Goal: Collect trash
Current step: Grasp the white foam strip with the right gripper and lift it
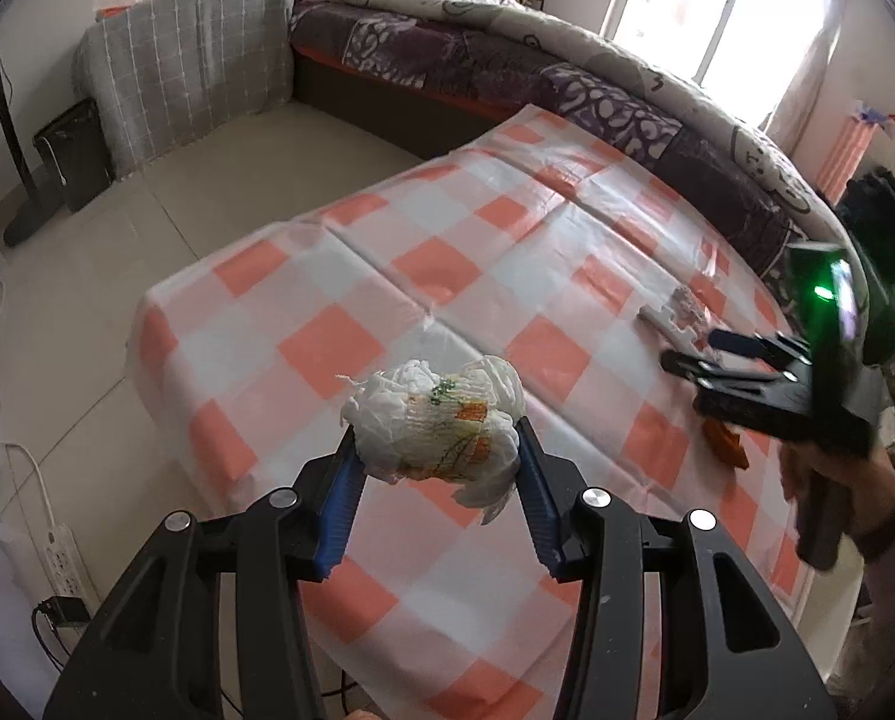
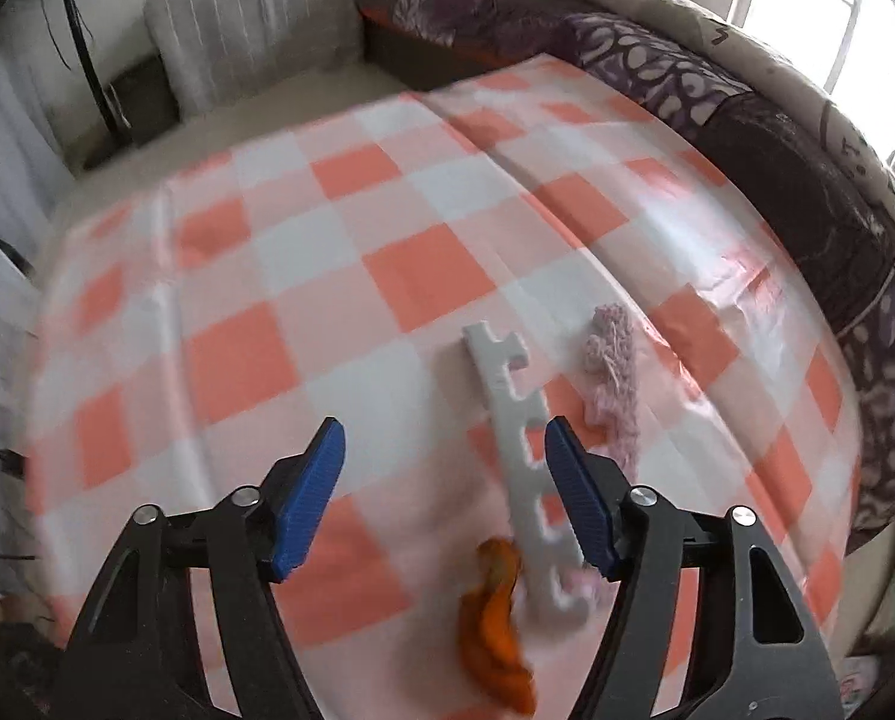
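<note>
A crumpled white paper wad (image 1: 435, 420) with a small printed pattern hangs above the checked tablecloth (image 1: 339, 276), and my left gripper (image 1: 438, 438) is shut on it from both sides. My right gripper (image 2: 444, 450) is open over the cloth (image 2: 267, 252), with nothing pressed between its blue pads (image 2: 312, 492). A white notched plastic strip (image 2: 519, 450) lies under it, close to the right pad. An orange peel scrap (image 2: 495, 612) lies near its lower end, and a pink knitted scrap (image 2: 612, 372) lies to its right. The right gripper (image 1: 693, 354) also shows in the left wrist view, at the right.
The table is covered by an orange and white checked cloth. A bed with a purple patterned blanket (image 1: 507, 66) runs behind it. A grey covered seat (image 1: 195, 60) and a dark bin (image 1: 75, 150) stand on the tiled floor at left. A power strip (image 1: 63, 558) lies near the wall.
</note>
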